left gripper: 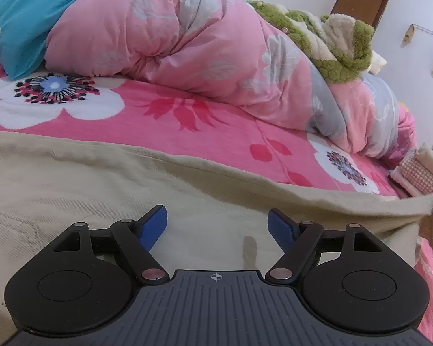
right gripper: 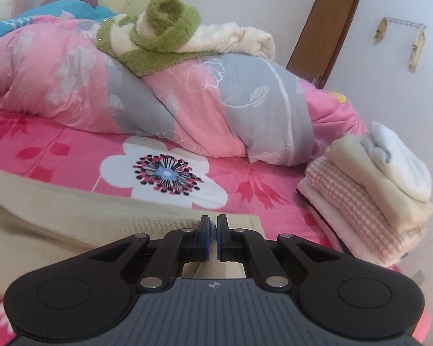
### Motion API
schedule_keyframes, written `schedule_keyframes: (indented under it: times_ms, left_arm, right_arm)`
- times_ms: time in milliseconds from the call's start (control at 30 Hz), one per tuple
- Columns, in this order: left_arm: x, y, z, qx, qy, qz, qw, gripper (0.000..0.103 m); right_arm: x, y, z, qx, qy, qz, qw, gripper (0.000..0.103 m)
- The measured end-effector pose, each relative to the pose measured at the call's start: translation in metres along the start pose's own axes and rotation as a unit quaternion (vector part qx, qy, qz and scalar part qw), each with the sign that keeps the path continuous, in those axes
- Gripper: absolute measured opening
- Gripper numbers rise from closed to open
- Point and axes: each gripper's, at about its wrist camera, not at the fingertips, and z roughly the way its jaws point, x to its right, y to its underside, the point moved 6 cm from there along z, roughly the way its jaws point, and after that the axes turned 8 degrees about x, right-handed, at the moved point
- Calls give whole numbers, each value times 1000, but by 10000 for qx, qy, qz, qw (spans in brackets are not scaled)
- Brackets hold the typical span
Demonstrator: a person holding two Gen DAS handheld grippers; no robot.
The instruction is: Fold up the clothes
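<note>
Beige trousers (left gripper: 72, 178) on the bed (left gripper: 187, 121), left gripper (left gripper: 217, 225) wide above, right gripper (right gripper: 213, 230) pinching their edge

The bed (right gripper: 239, 178) has a pink sheet printed with white flowers. A beige garment (left gripper: 101, 178) lies spread at 6 o'clock. A pink and grey quilt (right gripper: 187, 101) is bunched at 12 o'clock, a blue pillow (left gripper: 29, 14) at 10 o'clock. A stack of folded clothes (right gripper: 369, 190) sits at 3 o'clock, just beside the quilt
</note>
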Motion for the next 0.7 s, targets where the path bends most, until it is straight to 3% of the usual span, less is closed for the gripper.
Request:
schedule_keyframes:
  times_ms: [133, 300, 367, 467, 533, 567, 700]
  left_arm:
    - [0, 0, 0, -7, 16, 18, 10000, 78]
    - [1, 1, -1, -9, 26, 41, 10000, 79]
    - [1, 2, 0, -5, 23, 55, 10000, 79]
    - [1, 2, 0, 0, 11, 91, 10000, 79]
    - [2, 2, 0, 3, 10, 104, 9999, 79]
    - [1, 2, 0, 5, 11, 107, 9999, 79]
    - [1, 3, 0, 15, 16, 122, 9999, 79]
  right_arm:
    - [4, -7, 42, -131, 157, -76, 9998, 0]
    - [20, 8, 91, -592, 208, 532, 9966, 1]
    - [23, 8, 89, -484, 102, 867, 9950, 2]
    - [-1, -11, 61, 52, -486, 927, 9945, 7]
    - [-27, -24, 40, 376, -1048, 765, 9908, 25]
    - [-45, -29, 32, 453, -1359, 597, 9879, 43]
    - [-127, -34, 13, 423, -2567, -142, 9655, 47]
